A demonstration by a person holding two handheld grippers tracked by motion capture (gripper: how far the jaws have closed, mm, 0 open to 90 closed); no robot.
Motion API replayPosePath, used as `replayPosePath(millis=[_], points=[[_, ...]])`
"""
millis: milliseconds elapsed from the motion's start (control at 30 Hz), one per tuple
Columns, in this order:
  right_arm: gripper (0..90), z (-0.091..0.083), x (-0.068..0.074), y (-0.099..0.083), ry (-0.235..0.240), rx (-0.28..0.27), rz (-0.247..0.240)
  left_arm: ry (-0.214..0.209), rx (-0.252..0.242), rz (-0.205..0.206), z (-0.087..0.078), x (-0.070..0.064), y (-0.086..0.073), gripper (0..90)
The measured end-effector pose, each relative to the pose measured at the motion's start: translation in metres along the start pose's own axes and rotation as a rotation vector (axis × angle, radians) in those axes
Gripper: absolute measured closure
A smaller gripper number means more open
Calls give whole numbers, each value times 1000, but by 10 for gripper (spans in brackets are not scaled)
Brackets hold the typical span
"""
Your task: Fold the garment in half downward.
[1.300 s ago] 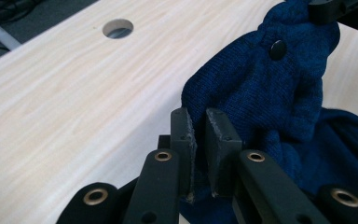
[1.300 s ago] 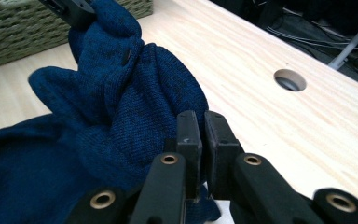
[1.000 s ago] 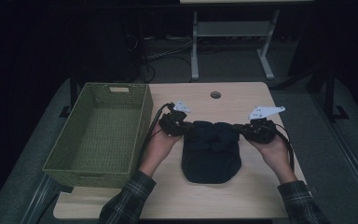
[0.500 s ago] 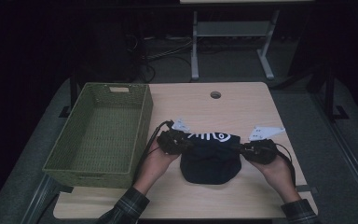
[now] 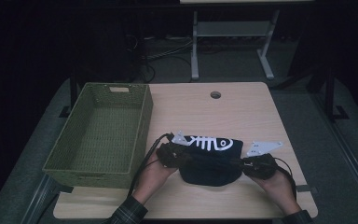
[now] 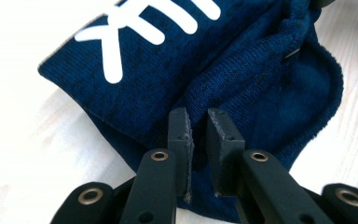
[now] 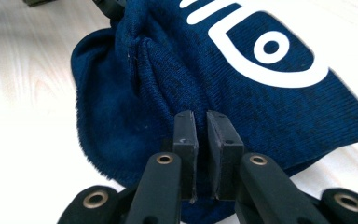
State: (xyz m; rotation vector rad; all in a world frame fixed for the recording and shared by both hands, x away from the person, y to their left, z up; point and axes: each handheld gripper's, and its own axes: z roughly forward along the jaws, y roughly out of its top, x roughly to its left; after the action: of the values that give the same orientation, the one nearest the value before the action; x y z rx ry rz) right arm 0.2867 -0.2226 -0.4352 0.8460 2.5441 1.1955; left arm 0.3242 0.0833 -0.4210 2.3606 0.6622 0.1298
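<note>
Two tools held the folded navy knit garment at once, one at each end of it, low and centre in the high view on the wooden counter. The left tool pinched the cloth's left end, and in the left gripper view its jaws stood nearly together with a fold of the knit caught between them. The right tool did the same at the right end; in the right gripper view its jaws were likewise clenched on a ridge of the fabric. The garment's long axis ran left to right across the frame, straight from one tool to the other, with its white fishbone print turned up along the far edge and the rounded, doubled bulk hanging toward the person. The green woven basket stood at the left of the frame, just beside the left hand and apart from the cloth, its long side running away from the person, so at right angles to the garment. Judged from this, any carry to the basket would go leftward, led by the left tool as the nearer one, and the bundle would need turning to lie along it.
</note>
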Motion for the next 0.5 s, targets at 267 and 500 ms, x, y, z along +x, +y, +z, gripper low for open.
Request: replayPosePath(millis=[267,500], points=[[787,0,6,-7,15,5,11,-3,7,-15,0,-7,-8,785],[645,-15,11,-2,22,-51,19,6,-37,-19,-19,-11,-8,663]])
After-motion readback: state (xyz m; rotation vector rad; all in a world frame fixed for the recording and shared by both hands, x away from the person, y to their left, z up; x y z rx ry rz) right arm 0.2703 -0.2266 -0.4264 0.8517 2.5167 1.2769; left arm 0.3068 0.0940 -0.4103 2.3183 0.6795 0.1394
